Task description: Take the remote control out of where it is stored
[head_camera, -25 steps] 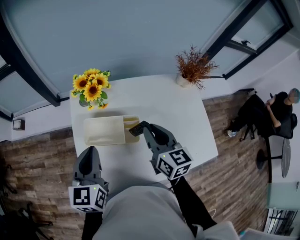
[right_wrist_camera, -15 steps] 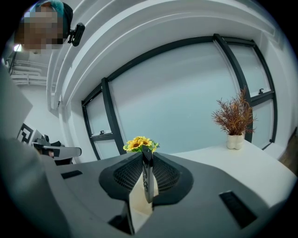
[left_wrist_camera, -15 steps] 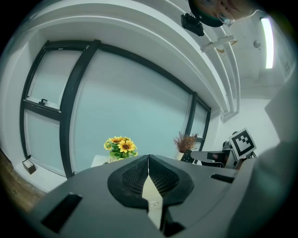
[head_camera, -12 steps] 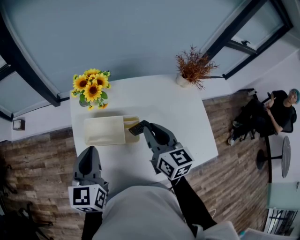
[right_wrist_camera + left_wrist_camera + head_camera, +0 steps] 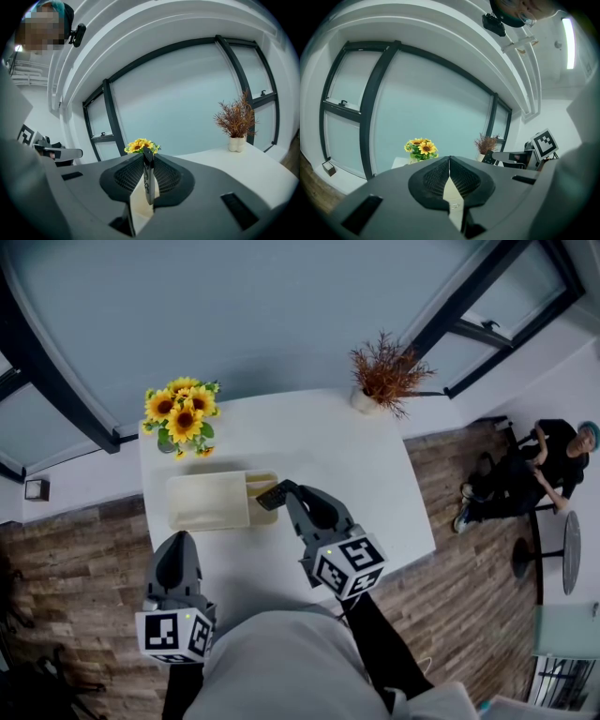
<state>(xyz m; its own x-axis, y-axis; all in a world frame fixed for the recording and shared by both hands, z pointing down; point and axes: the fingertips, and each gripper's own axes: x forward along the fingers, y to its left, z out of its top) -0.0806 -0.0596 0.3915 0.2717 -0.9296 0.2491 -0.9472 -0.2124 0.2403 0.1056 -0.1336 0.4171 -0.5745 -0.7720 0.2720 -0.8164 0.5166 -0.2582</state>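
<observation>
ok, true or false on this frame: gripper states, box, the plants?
1. The right gripper is shut on the remote control. True.
2. The left gripper holds the box. False: its jaws are together with nothing between them, and it hangs nearer the person than the box.
3. The sunflowers stand on the table beyond the box. True.
4. The dried plant lies tipped over on the floor. False: it stands upright in its white pot on the table.
</observation>
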